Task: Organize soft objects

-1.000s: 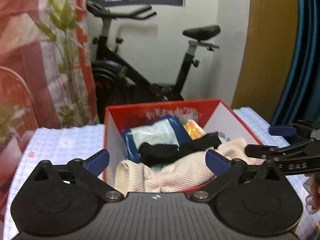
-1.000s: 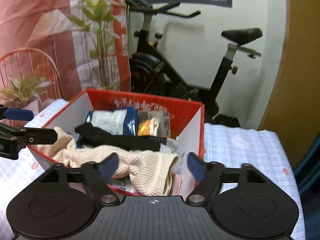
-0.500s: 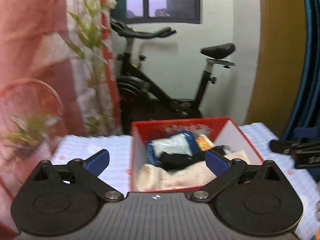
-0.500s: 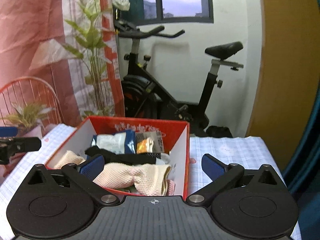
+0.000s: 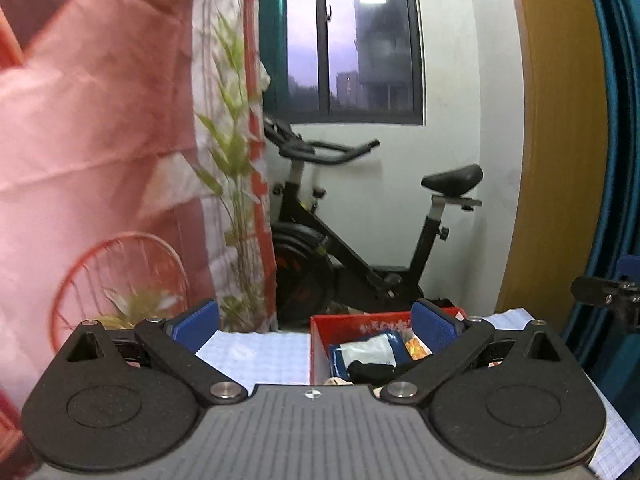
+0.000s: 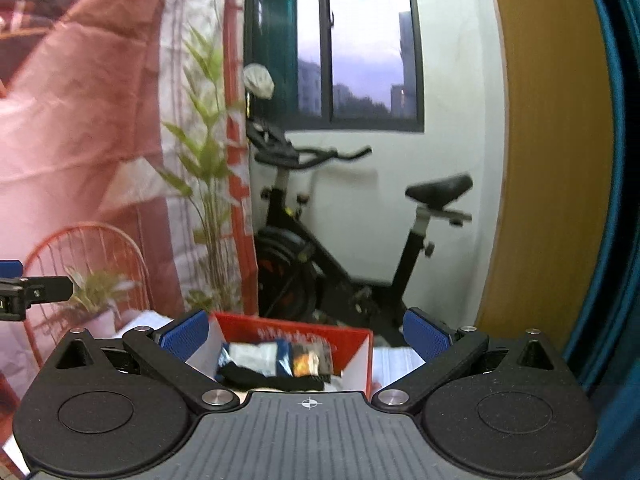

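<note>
1. Left tongs (image 5: 314, 322) stand wide, nothing between them.
2. Right tongs (image 6: 306, 330) stand wide and empty, their jaws having just been opening.
3. The red box (image 6: 352, 354) on the table (image 5: 256, 356) holds a black cloth (image 6: 272, 381) and packets.

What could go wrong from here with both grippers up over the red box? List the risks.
1. Both the left gripper and the right gripper are open and empty, so nothing drops, but the red box sits low and partly hidden behind them; a blind descent could clip its rim.
2. The black cloth lies across the blue-and-white packet; a grab may catch both.
3. The grippers hang side by side and could collide.
</note>
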Available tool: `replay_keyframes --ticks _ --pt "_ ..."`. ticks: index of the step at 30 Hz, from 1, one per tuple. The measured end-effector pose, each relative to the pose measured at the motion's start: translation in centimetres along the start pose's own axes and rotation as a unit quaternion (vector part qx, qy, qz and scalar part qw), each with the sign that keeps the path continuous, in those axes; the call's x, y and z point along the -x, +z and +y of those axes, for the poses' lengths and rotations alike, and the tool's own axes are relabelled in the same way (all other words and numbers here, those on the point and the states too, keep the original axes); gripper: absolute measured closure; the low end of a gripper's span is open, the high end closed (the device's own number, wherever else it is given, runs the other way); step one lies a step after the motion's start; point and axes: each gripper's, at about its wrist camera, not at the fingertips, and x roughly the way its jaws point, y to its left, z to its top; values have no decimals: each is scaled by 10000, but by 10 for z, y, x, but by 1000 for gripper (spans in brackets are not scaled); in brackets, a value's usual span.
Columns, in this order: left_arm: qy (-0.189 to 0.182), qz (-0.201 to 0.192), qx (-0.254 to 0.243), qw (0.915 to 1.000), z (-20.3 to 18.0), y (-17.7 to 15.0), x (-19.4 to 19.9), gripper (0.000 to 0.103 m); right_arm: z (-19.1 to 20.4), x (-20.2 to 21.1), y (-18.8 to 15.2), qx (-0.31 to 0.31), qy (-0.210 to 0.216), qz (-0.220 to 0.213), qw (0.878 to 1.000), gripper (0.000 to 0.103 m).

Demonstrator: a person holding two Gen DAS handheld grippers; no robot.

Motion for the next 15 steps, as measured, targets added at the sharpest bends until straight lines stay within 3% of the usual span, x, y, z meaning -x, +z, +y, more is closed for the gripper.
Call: replay_keyframes --ticks 5,15 --pt "90 -247 6 9997 0 4 40 0 4 41 13 -28 -60 -258 9996 0" --pt "278 -458 -185 9984 -9 3 66 0 10 91 16 -11 -228 -430 9988 0"
